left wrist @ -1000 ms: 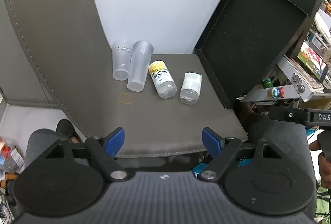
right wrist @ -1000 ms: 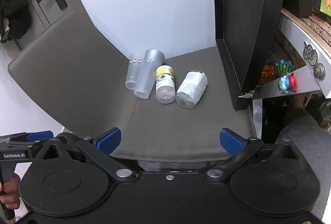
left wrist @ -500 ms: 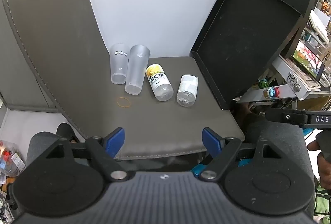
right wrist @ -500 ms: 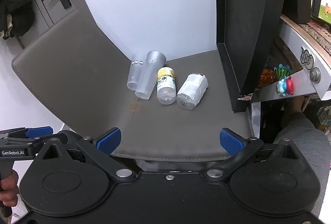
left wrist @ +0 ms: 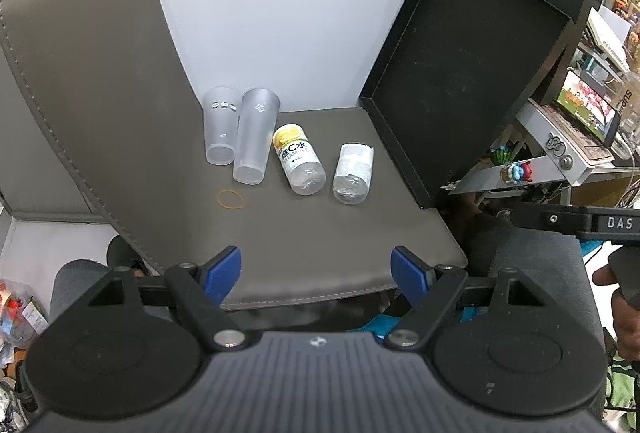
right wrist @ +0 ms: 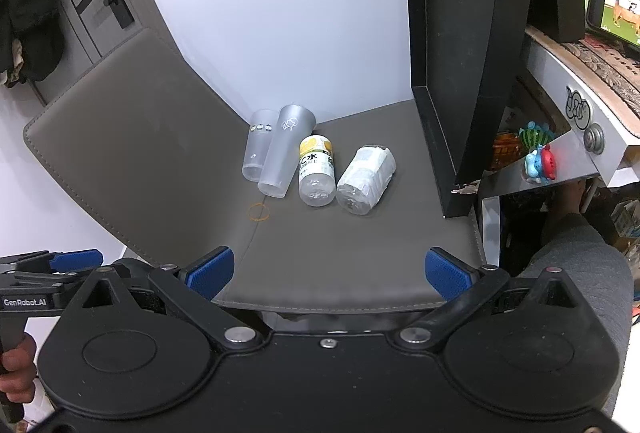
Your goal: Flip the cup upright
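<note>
Two frosted plastic cups lie on their sides at the back of the grey mat (left wrist: 320, 233), bases towards me: a shorter one (left wrist: 220, 131) on the left and a taller one (left wrist: 255, 141) beside it, touching. They also show in the right wrist view, the shorter cup (right wrist: 258, 149) and the taller cup (right wrist: 284, 153). My left gripper (left wrist: 316, 271) is open and empty above the mat's near edge. My right gripper (right wrist: 326, 271) is open and empty, also at the near edge, far from the cups.
A yellow-labelled bottle (left wrist: 298, 159) and a white-labelled bottle (left wrist: 354, 173) lie right of the cups. An orange rubber band (left wrist: 231, 199) lies in front of them. A black tray (left wrist: 460, 85) leans at the mat's right edge. A cluttered shelf (left wrist: 560, 157) stands further right.
Both grippers have drawn back and risen slightly, so the cups and bottles look smaller and farther. Nothing on the mat has moved.
</note>
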